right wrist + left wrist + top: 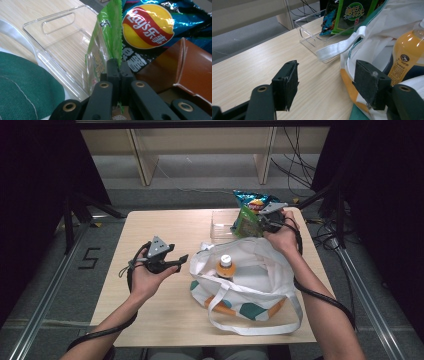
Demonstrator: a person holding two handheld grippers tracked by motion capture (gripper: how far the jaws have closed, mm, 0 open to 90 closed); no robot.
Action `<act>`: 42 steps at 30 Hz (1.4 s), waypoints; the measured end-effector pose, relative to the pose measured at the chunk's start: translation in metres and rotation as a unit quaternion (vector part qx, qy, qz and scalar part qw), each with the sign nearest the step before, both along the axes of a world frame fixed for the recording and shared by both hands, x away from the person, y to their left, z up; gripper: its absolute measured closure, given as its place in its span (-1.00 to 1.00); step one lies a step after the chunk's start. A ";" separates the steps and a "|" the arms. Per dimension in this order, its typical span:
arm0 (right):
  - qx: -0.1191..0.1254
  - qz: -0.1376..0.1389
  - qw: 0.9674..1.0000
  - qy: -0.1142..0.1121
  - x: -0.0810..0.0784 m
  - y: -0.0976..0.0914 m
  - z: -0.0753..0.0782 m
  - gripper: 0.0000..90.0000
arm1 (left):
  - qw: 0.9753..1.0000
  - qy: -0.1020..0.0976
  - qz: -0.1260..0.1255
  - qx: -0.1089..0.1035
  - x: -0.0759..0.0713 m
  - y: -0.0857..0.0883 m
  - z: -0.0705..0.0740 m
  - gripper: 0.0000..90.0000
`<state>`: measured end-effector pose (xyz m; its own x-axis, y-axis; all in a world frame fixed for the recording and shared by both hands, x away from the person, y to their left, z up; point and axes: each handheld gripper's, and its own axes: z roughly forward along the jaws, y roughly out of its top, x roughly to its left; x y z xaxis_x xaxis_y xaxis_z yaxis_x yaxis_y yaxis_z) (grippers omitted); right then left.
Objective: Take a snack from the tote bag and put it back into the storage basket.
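Observation:
My right gripper [263,220] [119,65] is shut on the crimped edge of a green snack bag [107,42] [246,221] [352,13], held over a clear plastic tray [220,226] [60,42] [308,35] at the table's far right. A blue Lay's chip bag [150,27] [252,200] lies behind it. A white tote bag with green and orange patches [250,280] [384,27] lies open mid-table with an orange juice bottle [226,266] [408,56] standing in it. My left gripper [181,261] [327,83] hovers open left of the tote, nothing between its pads.
A brown carton [185,67] sits right of the chip bag. The tote's white strap [337,48] drapes beside the tray. The wooden table [150,227] has bare room on its left half. Cables trail on the floor behind.

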<state>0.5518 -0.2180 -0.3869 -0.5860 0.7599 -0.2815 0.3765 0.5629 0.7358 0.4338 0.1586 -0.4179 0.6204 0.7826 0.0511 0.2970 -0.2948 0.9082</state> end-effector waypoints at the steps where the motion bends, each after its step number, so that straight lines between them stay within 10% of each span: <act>1: -0.006 -0.004 1.000 0.000 0.000 -0.001 0.000 1.00 | 1.000 -0.001 -0.001 0.002 0.000 0.000 0.000 -0.22; 42: 0.001 -0.003 1.000 0.021 -0.001 -0.002 0.000 0.67 | 1.000 0.000 -0.002 0.000 0.000 -0.001 0.000 -0.22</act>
<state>0.5510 -0.2196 -0.3871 -0.5928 0.7640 -0.2548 0.4108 0.5589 0.7204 0.4339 0.1573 -0.4177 0.6231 0.7805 0.0507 0.2960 -0.2953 0.9084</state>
